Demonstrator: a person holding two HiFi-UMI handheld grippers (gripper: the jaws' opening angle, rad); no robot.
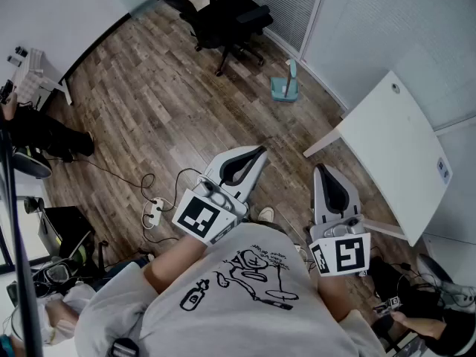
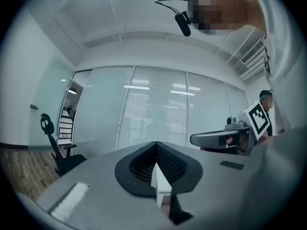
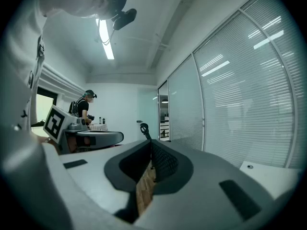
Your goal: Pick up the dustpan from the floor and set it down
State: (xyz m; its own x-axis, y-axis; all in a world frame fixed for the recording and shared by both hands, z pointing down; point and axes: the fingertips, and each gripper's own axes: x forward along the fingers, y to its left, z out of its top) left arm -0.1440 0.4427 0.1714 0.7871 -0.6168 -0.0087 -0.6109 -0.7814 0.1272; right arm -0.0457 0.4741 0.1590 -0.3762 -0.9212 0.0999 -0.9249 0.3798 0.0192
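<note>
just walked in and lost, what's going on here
A person holds a gripper in each hand, both level in front of the chest. The left gripper and right gripper are shut and empty. The dustpan sits untouched on the floor ahead, between the chair and the table.

Teal plastic dustpan [image 1: 285, 88], wood-grain floor [image 1: 149, 103]

- Dustpan [image 1: 285, 88]: teal.
- Floor [image 1: 149, 103]: brown, wood-plank pattern.
- Office chair [image 1: 223, 17]: black.
- Table [image 1: 394, 151]: white.
- T-shirt [image 1: 223, 314]: grey, with a black line drawing.
</note>
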